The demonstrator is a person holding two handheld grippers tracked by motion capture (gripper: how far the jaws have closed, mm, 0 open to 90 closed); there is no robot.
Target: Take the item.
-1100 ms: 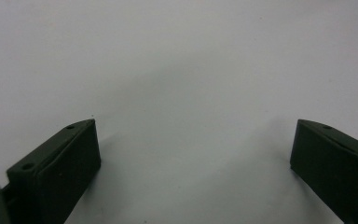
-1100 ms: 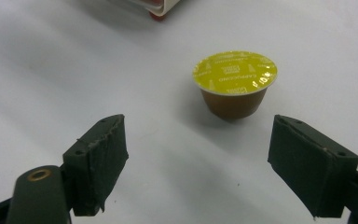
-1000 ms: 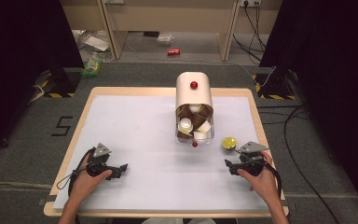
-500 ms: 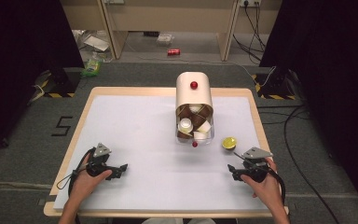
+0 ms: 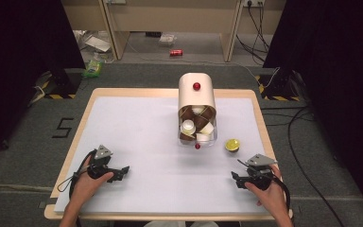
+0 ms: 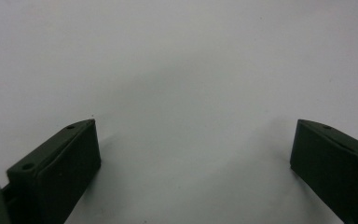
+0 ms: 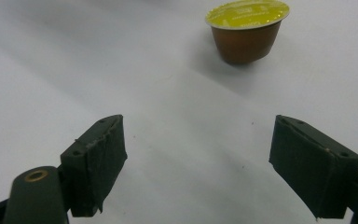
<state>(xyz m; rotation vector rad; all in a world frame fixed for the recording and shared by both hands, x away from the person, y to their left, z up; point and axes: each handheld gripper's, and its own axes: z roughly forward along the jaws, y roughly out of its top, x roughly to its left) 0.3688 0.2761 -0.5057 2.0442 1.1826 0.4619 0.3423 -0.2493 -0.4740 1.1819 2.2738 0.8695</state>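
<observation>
This looks like a lab or test room, not a home. A wooden table [image 5: 87, 118] with a plain white sheet [image 5: 137, 142] on top stands on grey carpet [image 5: 28, 165], with black curtains [image 5: 23, 42] hanging on both sides. Cables [image 5: 307, 156] run over the floor, yellow and black tape [image 5: 52, 96] marks the feet of the stands, a number five [image 5: 62, 127] is taped on the carpet, and a red can [image 5: 176, 52] and some rubbish [image 5: 94, 66] lie by the bare wooden frames [image 5: 170, 19] at the back.

Red can [image 5: 176, 52] on floor (beyond the table), green packet [image 5: 93, 68], cables [image 5: 307, 156]
</observation>
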